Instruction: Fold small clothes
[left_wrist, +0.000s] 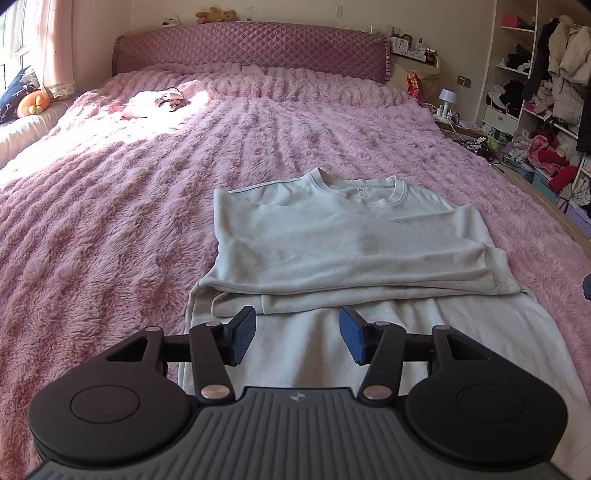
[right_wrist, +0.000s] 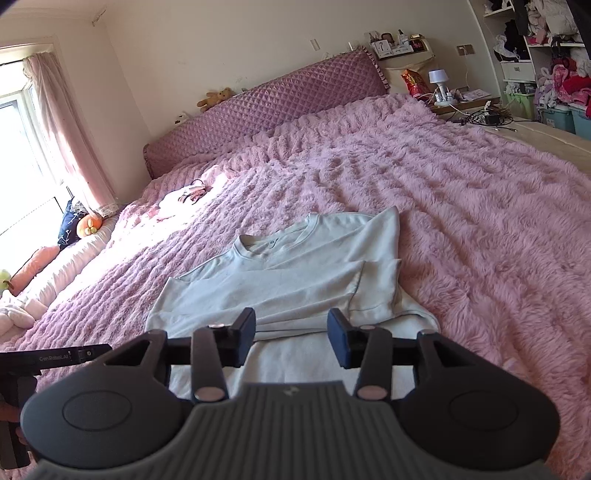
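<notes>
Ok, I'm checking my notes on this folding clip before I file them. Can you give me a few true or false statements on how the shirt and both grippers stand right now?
1. The pale shirt lies on a pink fluffy bedspread. True.
2. The left gripper is clamped on the shirt's hem. False: its jaws are apart, with no cloth between them.
3. The shirt's sleeves are folded in across its body. True.
4. The right gripper holds a sleeve in the air. False: it is open and empty above the shirt.
5. The shirt's neckline points toward the headboard. True.
</notes>
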